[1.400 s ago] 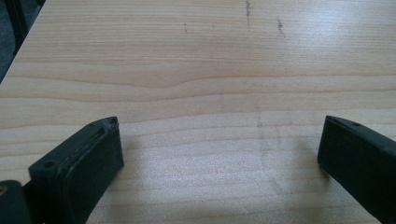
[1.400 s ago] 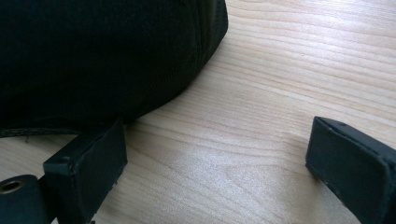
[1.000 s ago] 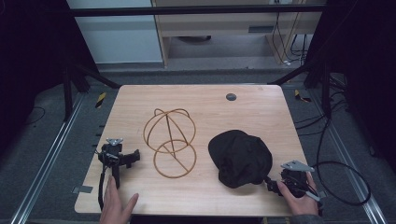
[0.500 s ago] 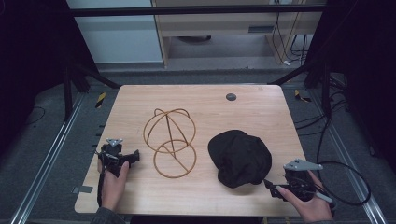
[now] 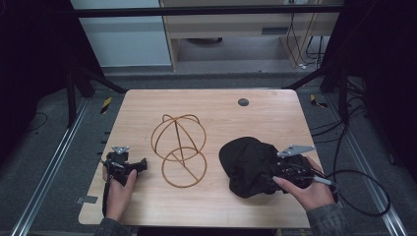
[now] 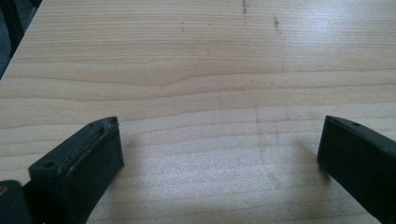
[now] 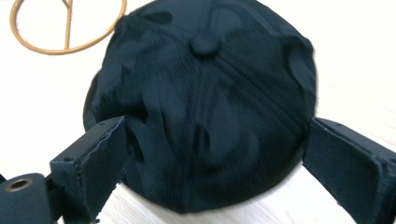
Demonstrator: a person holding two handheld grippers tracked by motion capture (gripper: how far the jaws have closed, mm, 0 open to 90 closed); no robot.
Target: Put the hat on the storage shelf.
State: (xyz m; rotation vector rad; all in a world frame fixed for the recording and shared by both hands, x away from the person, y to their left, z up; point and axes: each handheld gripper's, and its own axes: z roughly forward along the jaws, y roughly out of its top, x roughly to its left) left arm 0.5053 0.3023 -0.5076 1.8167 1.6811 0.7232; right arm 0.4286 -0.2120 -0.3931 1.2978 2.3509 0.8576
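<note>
From above, your right gripper (image 5: 269, 180) hangs over the black cap (image 5: 248, 164) near the table's (image 5: 206, 101) right front corner, while your left gripper (image 5: 140, 164) rests near the left edge. A wire stand (image 5: 179, 150) sits mid-table.

Your left gripper view shows jaws wide apart over bare wood.

Your right gripper view adds the cap's top button (image 7: 205, 44), with the jaws open and just widened, flanking the crown. Closing here may pinch loose fabric and slip.

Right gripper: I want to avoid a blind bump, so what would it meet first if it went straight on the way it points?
Most likely the black cap: the right gripper has its open jaws aimed at its crown.
</note>
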